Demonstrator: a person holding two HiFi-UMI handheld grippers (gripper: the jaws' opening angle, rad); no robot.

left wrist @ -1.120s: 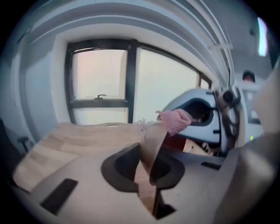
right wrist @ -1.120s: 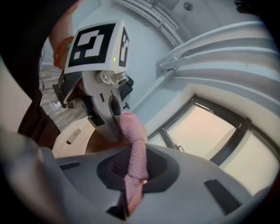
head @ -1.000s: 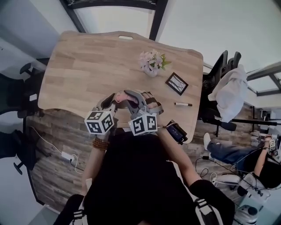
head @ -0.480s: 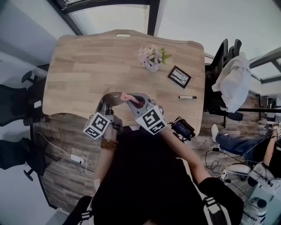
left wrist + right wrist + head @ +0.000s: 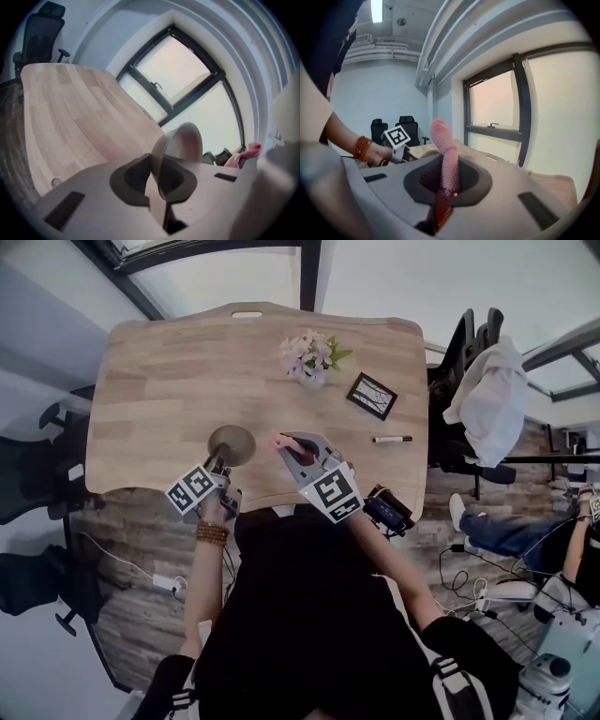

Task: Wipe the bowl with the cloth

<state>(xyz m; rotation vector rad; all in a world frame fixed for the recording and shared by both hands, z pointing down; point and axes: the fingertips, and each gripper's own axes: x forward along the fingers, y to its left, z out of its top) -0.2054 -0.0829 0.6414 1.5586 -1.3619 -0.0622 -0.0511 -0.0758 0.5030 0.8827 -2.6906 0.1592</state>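
A grey-brown bowl sits low over the wooden table near its front edge, left of centre. My left gripper comes at it from the near side. In the left gripper view its jaws pinch the thin rim of the tilted bowl, so the left gripper is shut on it. I cannot tell whether the bowl rests on the table. To the bowl's right and apart from it, my right gripper is shut on a pink cloth. The cloth stands up between the jaws.
A small vase of flowers, a black picture frame and a pen lie on the table's far right part. A dark device sits at the near right corner. Office chairs, one with a white garment, stand to the right.
The two grippers, close together at the table's near edge before, have parted. The left one carried the bowl leftward and down; the right one rolled and kept the cloth.
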